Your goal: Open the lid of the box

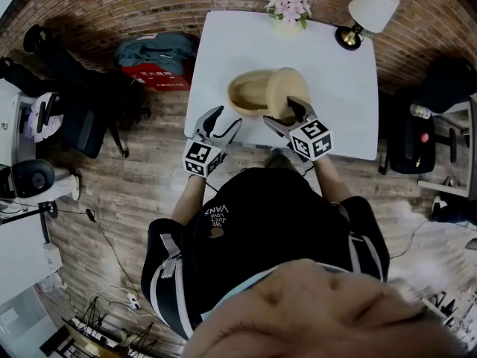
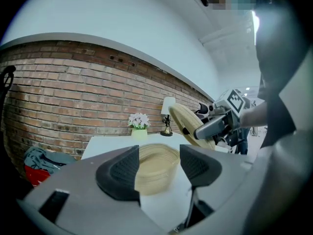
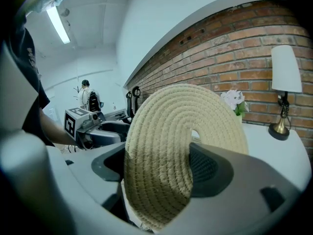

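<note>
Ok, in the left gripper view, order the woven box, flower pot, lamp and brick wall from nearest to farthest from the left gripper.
1. The woven box, on the table just ahead of the open left gripper.
2. The flower pot and the lamp, both at the table's far edge: too close to call.
3. The brick wall, behind the table.

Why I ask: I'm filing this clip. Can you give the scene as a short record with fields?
box: woven, round, open, on the white table
lid: off the box, held on edge at its right side
right hand-held gripper: shut on lid
left hand-held gripper: open, empty, at the table's near edge
far edge of table: potted flowers, lamp
task state: lid already off
</note>
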Demonstrator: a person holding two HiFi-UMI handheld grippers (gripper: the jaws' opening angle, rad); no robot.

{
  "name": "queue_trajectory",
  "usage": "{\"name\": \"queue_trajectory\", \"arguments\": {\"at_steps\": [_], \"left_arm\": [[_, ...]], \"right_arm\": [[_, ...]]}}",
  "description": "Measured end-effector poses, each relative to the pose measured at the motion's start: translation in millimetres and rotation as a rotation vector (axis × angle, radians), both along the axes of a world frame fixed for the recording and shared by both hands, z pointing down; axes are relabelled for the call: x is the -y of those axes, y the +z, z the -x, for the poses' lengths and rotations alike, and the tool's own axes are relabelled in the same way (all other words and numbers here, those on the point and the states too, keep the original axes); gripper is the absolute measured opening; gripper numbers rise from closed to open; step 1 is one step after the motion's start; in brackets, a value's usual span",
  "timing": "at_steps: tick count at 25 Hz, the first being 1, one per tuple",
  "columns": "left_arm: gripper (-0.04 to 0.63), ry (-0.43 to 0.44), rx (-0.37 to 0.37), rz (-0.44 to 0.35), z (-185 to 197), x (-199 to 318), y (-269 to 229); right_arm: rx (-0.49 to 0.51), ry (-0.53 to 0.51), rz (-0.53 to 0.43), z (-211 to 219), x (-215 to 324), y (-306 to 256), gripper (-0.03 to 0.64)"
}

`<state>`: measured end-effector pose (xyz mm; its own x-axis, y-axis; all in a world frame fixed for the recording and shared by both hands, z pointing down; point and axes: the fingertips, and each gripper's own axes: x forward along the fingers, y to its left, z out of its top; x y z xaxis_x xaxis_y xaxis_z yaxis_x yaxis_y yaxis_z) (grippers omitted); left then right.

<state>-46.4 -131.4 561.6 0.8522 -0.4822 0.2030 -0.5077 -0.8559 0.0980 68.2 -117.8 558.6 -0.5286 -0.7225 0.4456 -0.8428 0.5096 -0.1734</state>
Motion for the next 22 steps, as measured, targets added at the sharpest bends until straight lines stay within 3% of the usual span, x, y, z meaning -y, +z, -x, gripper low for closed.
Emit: {"name": "queue_trajectory", "arguments": {"at_steps": [13, 22], "left_arm": [[0.054, -0.028, -0.048, -0.053, 9.9, -5.1, -23.7], [0.012, -0.062, -0.065, -0.058, 12.2, -12.3, -30.5]], "right_arm": [[0.025, 0.064, 0.007, -4.7, -8.2, 6.7, 0.347], [0.018, 0.080, 0.029, -8.6, -18.4, 18.4, 0.347]]}}
